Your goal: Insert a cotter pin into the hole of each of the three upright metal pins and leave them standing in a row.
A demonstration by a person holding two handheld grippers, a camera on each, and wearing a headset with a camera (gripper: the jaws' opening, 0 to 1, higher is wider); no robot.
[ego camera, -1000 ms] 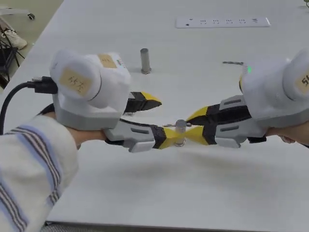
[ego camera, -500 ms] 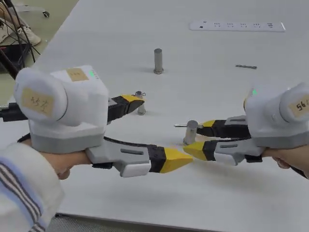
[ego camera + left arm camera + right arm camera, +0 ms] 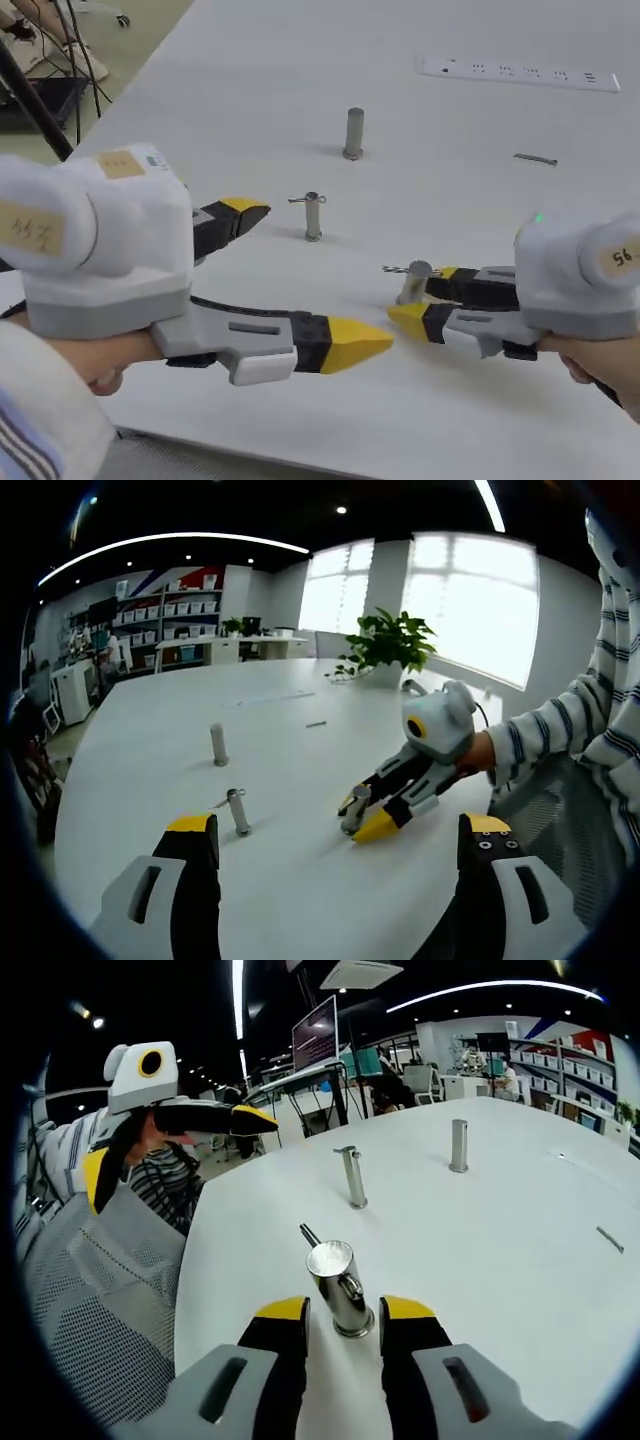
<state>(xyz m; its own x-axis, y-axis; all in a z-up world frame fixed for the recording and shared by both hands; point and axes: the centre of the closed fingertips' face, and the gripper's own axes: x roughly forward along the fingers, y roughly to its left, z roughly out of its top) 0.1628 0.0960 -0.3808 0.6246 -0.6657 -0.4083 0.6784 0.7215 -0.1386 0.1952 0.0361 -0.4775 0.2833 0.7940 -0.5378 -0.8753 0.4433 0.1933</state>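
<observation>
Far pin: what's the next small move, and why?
Probably back the right gripper off the near pin and head for the loose cotter pin: near and middle pin already carry cotters, the far pin is bare.

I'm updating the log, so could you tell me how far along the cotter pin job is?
Done: cotter pins sit through the middle pin and near pin. In hand: the right gripper straddles the near pin; the left gripper is open. Left: the far pin is bare, and a loose cotter pin lies nearby.
</observation>
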